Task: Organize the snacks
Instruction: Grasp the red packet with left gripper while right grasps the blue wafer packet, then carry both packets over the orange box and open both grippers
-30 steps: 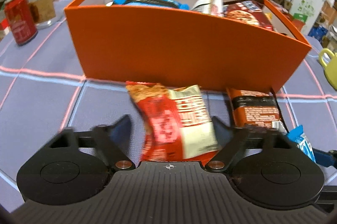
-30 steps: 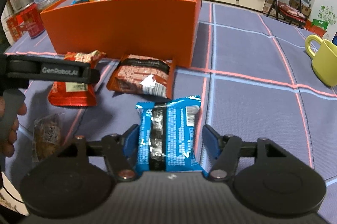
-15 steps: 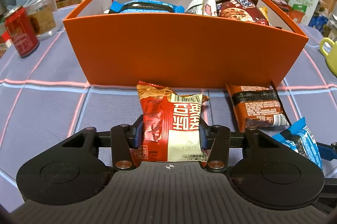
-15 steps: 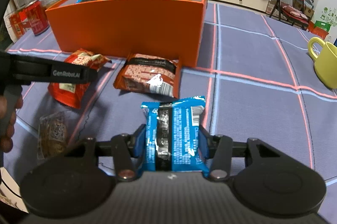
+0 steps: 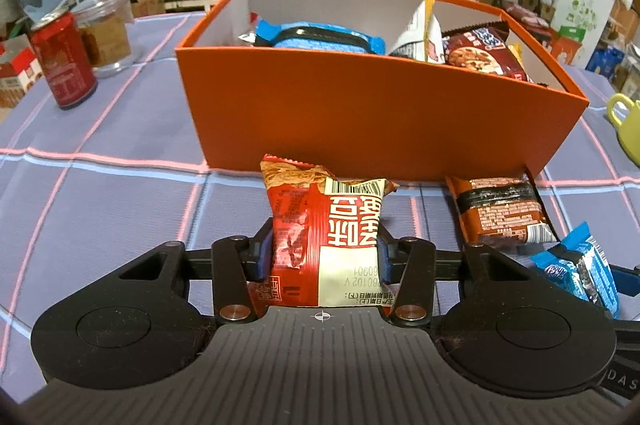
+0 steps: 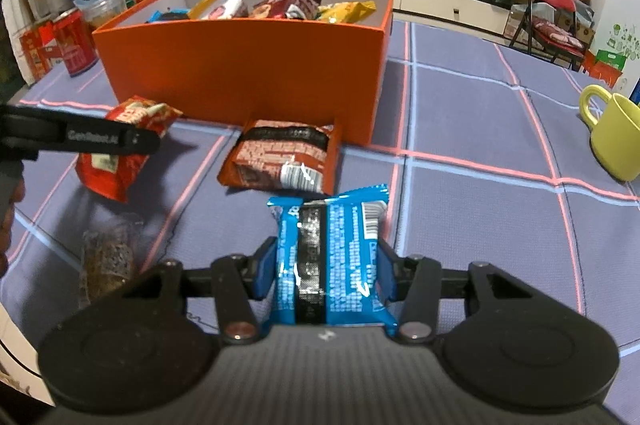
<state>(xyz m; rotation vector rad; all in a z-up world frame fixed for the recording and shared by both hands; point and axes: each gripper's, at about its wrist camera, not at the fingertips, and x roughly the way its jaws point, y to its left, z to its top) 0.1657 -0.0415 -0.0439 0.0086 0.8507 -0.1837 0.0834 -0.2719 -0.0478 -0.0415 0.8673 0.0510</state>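
Lifted now, seemingly: crinkly red packet (image 5: pixel 324 245), blue packet (image 6: pixel 330 261).

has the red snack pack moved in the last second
Yes. The red pack, loose between the open left tongs before, is now clamped and raised, its top edge higher against the orange box.

The left gripper (image 5: pixel 322 253) clamped a red snack packet (image 5: pixel 326 233). An orange box (image 5: pixel 372 113) of snacks stood just ahead.
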